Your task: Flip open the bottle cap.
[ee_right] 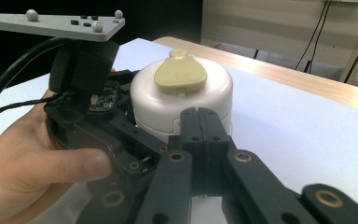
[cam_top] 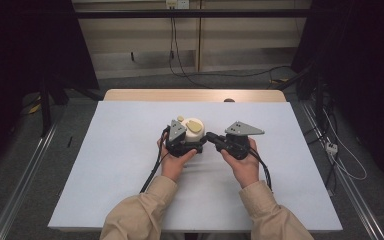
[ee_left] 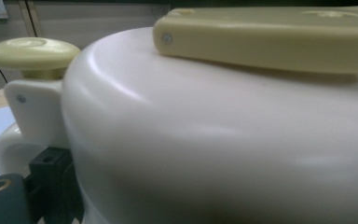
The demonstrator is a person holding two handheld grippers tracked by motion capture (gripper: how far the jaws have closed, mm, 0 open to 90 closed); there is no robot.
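From the high view, a round white container [cam_top: 195, 131] sits mid-tabletop [cam_top: 130, 150], the left tool [cam_top: 182, 142] against its near-left side and the right tool [cam_top: 214, 138] pointing in from the right, tips just beside it. In the left gripper view the container's wall [ee_left: 214, 140] and tan lid handle [ee_left: 265, 42] loom close; whether this tool grips it I cannot tell. In the right gripper view that tool's jaws are pressed together, empty, the container [ee_right: 182, 100] straight ahead, its tan latch [ee_right: 180, 74] on top
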